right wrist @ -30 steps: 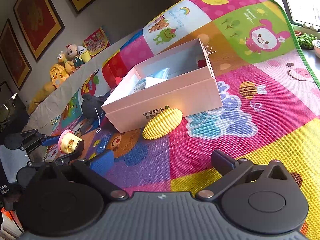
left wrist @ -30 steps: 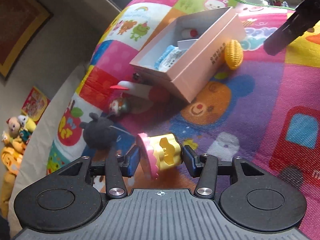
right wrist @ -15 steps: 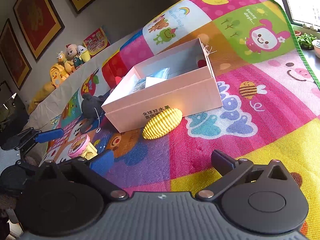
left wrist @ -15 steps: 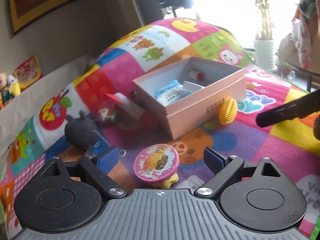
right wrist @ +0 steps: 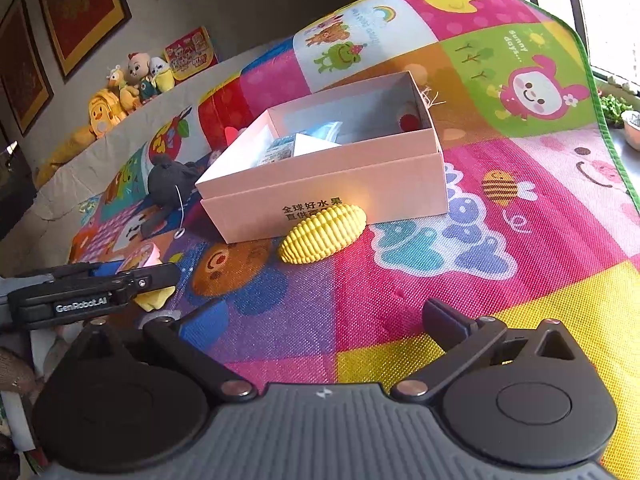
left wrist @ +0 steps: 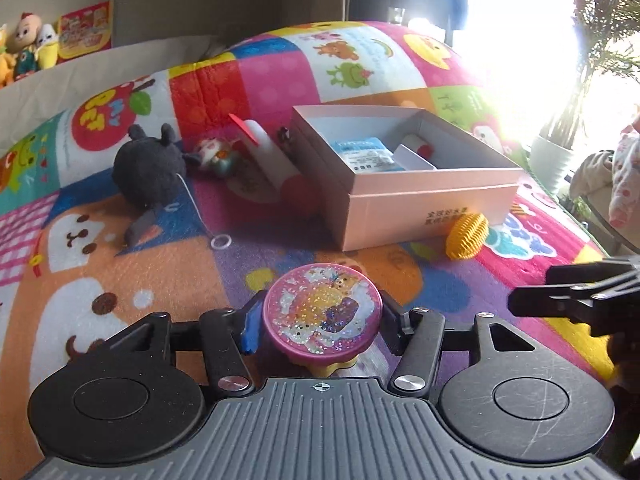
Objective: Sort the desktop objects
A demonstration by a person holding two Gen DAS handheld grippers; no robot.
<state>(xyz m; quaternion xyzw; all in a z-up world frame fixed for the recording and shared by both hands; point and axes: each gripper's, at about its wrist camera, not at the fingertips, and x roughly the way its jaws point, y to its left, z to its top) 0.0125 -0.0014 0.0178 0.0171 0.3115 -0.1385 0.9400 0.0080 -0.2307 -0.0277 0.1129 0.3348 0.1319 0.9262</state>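
Left gripper (left wrist: 322, 320) is closing: I am bringing its blue pads against the rim of the round pink glitter-topped toy on its yellow base (left wrist: 322, 316), which is sitting upright between the jaws on the colourful cartoon play mat (left wrist: 100, 280). Right gripper (right wrist: 320, 320) is hanging wide open, holding nothing, over the mat. Ahead, the open pale pink cardboard box (left wrist: 424, 216) is lying with the yellow ridged corn-shaped toy (right wrist: 323, 234) touching its front wall.
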